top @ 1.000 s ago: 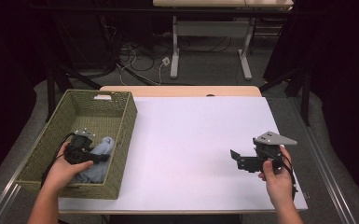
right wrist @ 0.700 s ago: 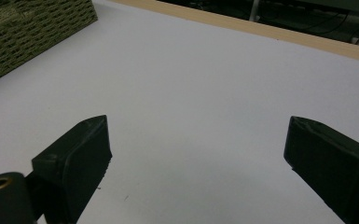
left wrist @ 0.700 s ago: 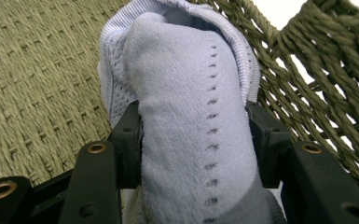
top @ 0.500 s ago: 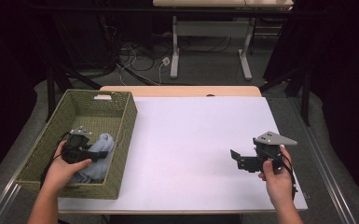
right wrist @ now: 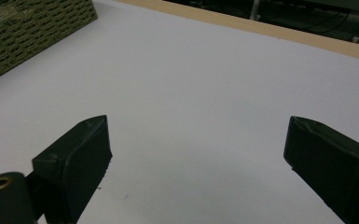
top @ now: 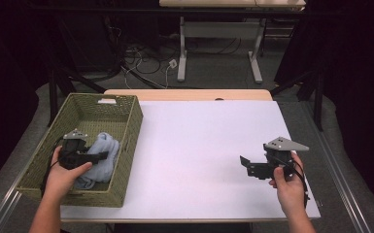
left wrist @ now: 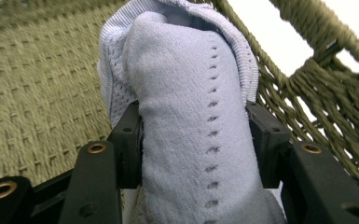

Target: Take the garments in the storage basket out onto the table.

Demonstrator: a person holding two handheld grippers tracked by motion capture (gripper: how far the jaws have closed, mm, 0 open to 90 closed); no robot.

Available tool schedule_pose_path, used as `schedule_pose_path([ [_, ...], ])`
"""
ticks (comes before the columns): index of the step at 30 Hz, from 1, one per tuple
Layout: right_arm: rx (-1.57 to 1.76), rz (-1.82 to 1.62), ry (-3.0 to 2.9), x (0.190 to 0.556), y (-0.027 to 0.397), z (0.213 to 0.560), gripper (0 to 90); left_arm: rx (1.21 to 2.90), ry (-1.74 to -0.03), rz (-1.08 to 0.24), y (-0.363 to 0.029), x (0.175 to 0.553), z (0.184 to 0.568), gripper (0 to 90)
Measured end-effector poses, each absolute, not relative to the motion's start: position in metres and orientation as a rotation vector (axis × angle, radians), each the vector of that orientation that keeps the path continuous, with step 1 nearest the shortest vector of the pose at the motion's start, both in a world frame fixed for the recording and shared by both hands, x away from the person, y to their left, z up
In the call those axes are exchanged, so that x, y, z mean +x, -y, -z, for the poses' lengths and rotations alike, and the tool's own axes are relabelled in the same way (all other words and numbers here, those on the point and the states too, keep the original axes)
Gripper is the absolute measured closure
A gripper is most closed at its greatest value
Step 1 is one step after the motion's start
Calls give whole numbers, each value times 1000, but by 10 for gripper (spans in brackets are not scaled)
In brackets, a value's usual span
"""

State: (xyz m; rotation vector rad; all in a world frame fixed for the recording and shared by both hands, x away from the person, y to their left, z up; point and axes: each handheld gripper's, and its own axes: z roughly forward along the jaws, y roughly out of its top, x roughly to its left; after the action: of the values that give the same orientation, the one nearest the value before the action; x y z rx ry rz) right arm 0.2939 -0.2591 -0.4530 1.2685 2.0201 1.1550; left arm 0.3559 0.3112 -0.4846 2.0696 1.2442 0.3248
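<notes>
I had my left claw (top: pixel 99 156) down in the basket (top: pixel 131 127), and it was shut tight on the cloth (left wrist: pixel 191 116). In the left gripper view, both black jaws pressed into the soft, pale blue cloth, one on each side. The cloth bulged up between them. It was in the near part of the basket, close to the wall next to the table (top: pixel 199 141).

I think this was the grab step, and the grab looked done. Next, I would need to lift the cloth straight up. It had to go high enough to clear the basket's wall. Then I could carry it over to the white table. I would need to keep squeezing, because soft cloth can slip or catch on the woven wall.

My right claw (right wrist: pixel 196 163) waited over the table, well apart from the basket. Its jaws stood wide open with nothing between them.

Some things were hard to see. My left hand (top: pixel 65 172) and the claw covered part of the cloth from above. I could not tell how much of the cloth lay on the basket floor. I could not tell if it was one cloth or more. The bottom of the cloth was cut off in the left gripper view.
</notes>
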Motion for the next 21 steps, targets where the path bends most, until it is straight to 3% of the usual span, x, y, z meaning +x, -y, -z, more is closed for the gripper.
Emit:
schedule_pose_path([
  [21, 1263, -1150, -2026, 295, 258, 455, 70, 1856, -1276, -474, -326, 345, 474, 489],
])
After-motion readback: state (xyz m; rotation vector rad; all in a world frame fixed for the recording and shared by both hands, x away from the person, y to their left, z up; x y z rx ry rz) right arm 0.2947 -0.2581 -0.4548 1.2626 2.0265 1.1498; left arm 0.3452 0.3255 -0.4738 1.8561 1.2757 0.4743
